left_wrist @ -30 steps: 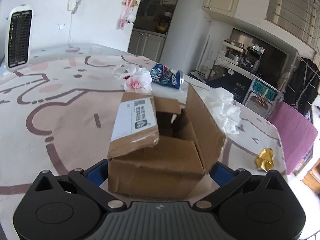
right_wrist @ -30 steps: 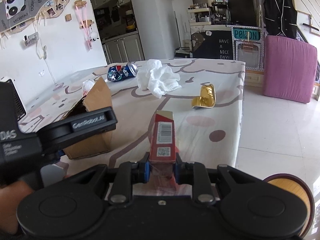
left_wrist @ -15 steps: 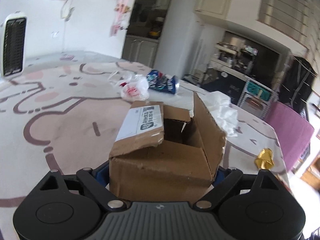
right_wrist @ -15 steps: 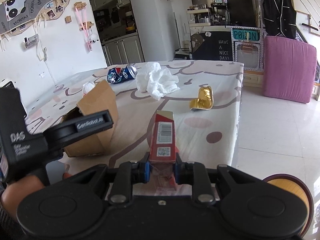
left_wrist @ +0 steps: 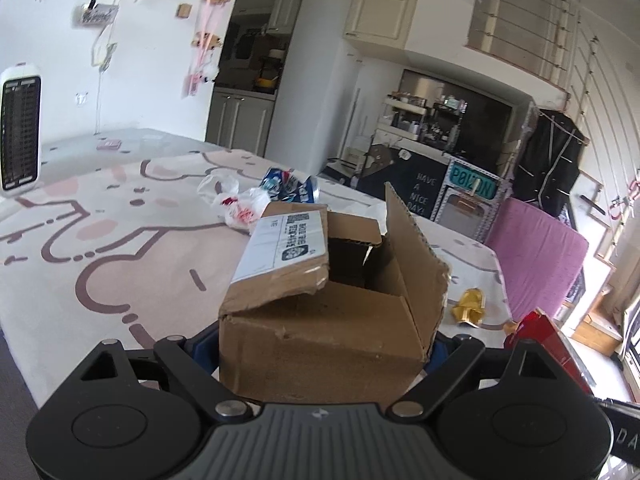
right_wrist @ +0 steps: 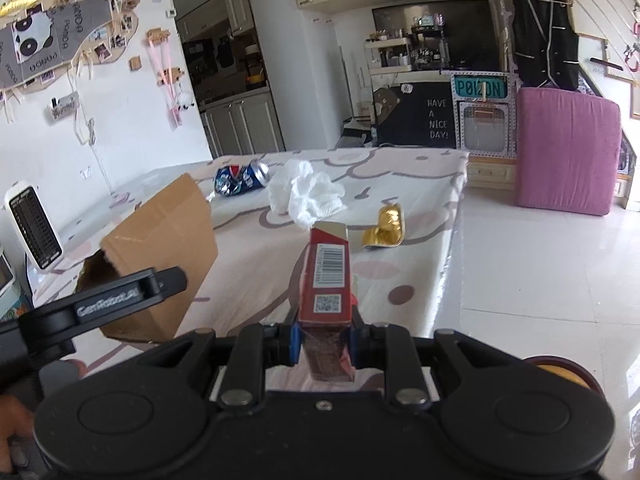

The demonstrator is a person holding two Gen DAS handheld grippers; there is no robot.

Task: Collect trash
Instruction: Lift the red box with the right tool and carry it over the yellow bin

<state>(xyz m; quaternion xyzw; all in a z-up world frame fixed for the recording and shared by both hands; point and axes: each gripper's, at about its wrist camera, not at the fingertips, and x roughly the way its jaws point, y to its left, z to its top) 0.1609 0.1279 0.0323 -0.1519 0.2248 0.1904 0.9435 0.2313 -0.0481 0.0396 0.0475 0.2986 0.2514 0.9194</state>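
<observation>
Left gripper (left_wrist: 320,354) jaws, spread wide, clamp the cardboard box (left_wrist: 332,308), flaps open, likely as trash bin. Right gripper (right_wrist: 322,346) pinches the red carton (right_wrist: 326,280), probably bound for it.

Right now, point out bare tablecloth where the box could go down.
Free: the wide patch left of the box, before the heater. Crowded: far side, with bag, can, tissue and gold wrapper.
</observation>
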